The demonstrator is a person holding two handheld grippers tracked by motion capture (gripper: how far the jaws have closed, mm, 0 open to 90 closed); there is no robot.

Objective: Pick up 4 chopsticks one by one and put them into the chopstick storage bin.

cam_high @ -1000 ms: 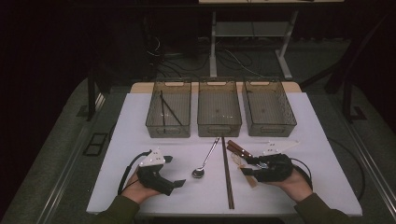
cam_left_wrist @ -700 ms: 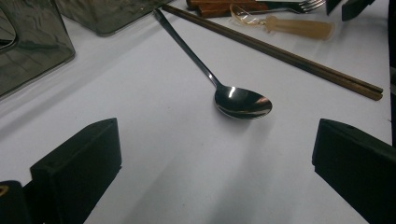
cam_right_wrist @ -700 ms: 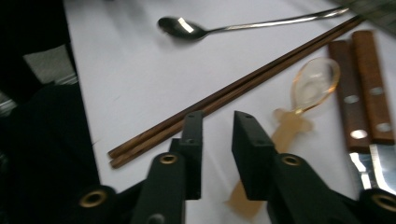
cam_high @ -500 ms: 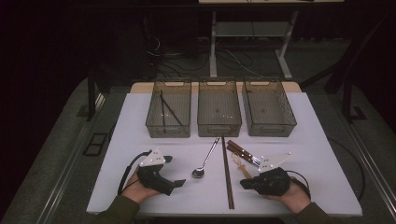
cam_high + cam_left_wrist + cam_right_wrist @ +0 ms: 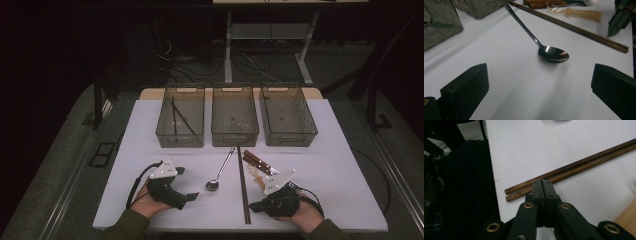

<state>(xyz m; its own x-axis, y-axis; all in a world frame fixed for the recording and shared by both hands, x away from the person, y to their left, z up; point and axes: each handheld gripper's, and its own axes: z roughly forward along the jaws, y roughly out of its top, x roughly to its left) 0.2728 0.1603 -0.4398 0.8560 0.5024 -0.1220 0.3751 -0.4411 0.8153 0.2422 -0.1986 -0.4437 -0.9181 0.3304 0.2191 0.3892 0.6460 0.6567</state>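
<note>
Your right tool [image 5: 256,206] sits low at the worktop's [image 5: 340,165] near edge, about five o'clock in the high view, its jaws having just been closing and now pressed flat together with nothing between them. In the right gripper view the shut tips [image 5: 542,185] cover part of the wooden chopsticks [image 5: 574,171], so you cannot tell whether they touch the wood or hover just above the near ends. The far lengths of the pair run out of that view at two o'clock. A dark mass at nine o'clock there is too dim to make out.

Your right hand [image 5: 300,216] lies level, palm down, tool aimed toward nine o'clock at the chopsticks [image 5: 243,184], which stretch from the middle bin [image 5: 234,117] back to the near edge. Your left hand [image 5: 147,202] rests at seven o'clock with its tool [image 5: 192,196] wide and empty, pointed toward three o'clock at the spoon [image 5: 220,172]. In the left gripper view the spoon [image 5: 552,53] lies between the spread jaws but farther off, untouched. Beyond it a pale-handled utensil [image 5: 584,13] and a wood-handled fork [image 5: 554,3] are cut off by the top edge. The left bin [image 5: 180,122] holds thin dark sticks, hard to identify.
</note>
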